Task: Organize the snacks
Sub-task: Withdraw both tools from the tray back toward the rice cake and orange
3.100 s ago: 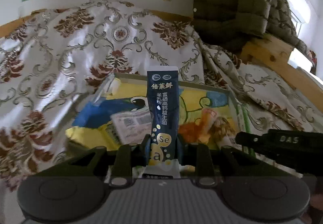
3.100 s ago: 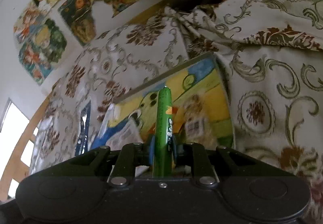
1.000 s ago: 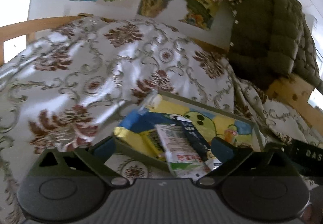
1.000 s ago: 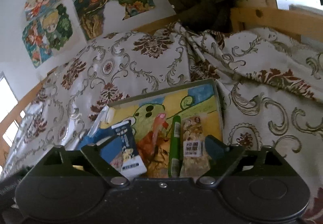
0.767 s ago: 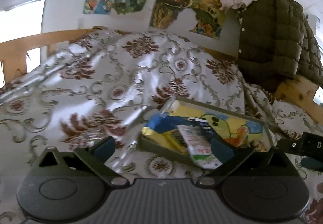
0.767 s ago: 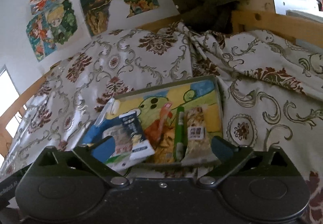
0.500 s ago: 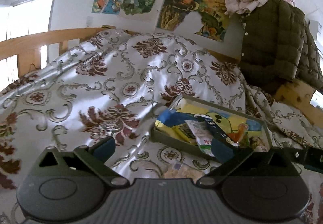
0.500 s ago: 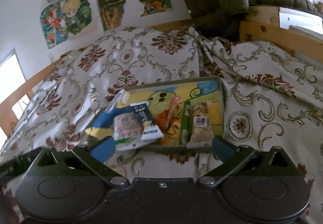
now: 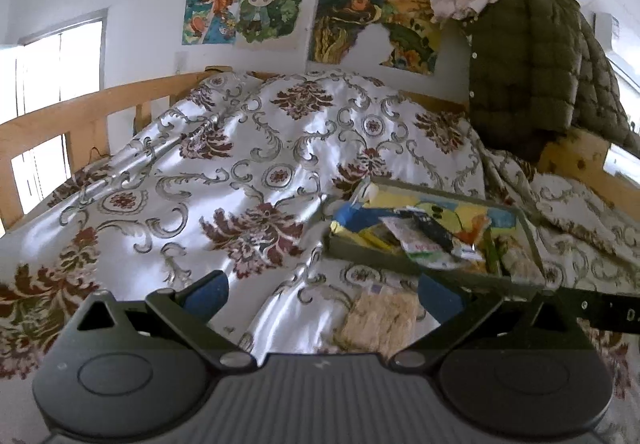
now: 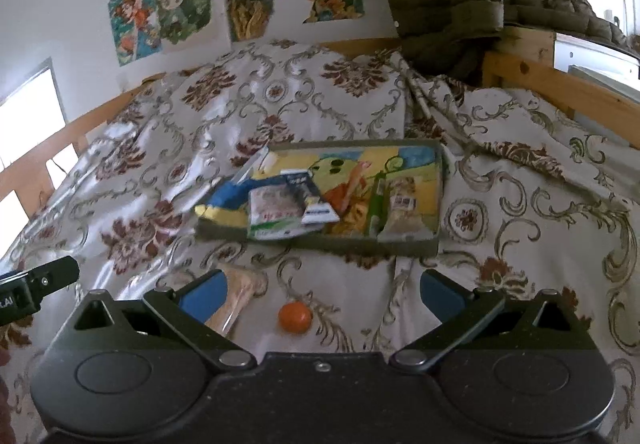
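A shallow tray (image 10: 441, 179) with a cartoon-printed bottom lies on the bedspread, holding several snack packets: a white and green pouch (image 10: 272, 211), a dark blue sachet (image 10: 310, 199), a green stick (image 10: 375, 203) and a beige bar (image 10: 402, 209). The same tray (image 9: 360, 248) shows at right in the left wrist view. My right gripper (image 10: 320, 294) is open and empty, back from the tray; a small orange fruit (image 10: 295, 317) and a beige packet (image 10: 236, 300) lie on the cloth between its fingers. My left gripper (image 9: 322, 294) is open and empty too, with a beige packet (image 9: 380, 320) just inside its right finger.
The patterned satin bedspread (image 9: 224, 171) covers the whole bed, with wooden rails (image 9: 60, 123) on the left and a wooden frame (image 10: 560, 83) on the right. A green quilted jacket (image 9: 528, 71) hangs at the back right. Posters (image 9: 320, 11) cover the wall.
Both grippers let go of their sachets into the tray, opened wide and pulled back from it. The tray now looks smaller and farther, and loose snacks on the cloth came into view.
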`<state>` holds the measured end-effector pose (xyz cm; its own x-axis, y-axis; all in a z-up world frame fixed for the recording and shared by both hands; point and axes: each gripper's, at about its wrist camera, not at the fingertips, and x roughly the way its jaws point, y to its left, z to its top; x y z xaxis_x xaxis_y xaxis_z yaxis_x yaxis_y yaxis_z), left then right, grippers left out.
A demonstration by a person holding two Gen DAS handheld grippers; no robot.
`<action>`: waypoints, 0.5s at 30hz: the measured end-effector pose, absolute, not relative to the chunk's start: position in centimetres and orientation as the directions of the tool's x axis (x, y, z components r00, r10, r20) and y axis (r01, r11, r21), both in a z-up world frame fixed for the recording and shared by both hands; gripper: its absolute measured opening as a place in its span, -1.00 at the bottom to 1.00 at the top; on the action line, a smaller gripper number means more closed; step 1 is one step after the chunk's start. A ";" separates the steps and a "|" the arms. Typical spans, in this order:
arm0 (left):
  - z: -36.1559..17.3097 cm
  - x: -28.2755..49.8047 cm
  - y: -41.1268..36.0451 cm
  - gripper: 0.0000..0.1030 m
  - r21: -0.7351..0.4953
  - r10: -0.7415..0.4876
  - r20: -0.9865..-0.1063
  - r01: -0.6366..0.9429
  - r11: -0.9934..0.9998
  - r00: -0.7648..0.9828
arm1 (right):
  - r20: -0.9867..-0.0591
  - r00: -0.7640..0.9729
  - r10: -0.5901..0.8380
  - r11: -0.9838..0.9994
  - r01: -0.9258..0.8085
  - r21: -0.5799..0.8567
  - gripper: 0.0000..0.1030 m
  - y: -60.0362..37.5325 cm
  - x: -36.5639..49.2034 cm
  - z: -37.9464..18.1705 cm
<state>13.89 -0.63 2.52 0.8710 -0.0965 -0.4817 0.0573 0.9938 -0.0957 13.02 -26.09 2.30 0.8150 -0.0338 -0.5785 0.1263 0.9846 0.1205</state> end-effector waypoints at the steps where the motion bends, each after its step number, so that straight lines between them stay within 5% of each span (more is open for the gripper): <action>1: 2.5 13.4 -0.4 1.00 -0.094 -0.093 -0.484 0.054 0.994 0.870 | -0.581 0.813 -0.038 0.985 0.128 0.115 0.99 -25.9 12.6 2.3; 15: 1.5 8.9 1.5 1.00 -0.043 -0.027 -0.527 0.006 0.999 0.849 | -0.605 0.795 -0.038 0.990 0.113 0.086 0.99 -24.1 7.9 2.0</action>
<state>8.87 1.53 1.49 0.8493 -0.0273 -0.5272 0.0057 0.9991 -0.0426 7.86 -24.10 1.97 0.7950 -0.0378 -0.6055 0.1127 0.9899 0.0861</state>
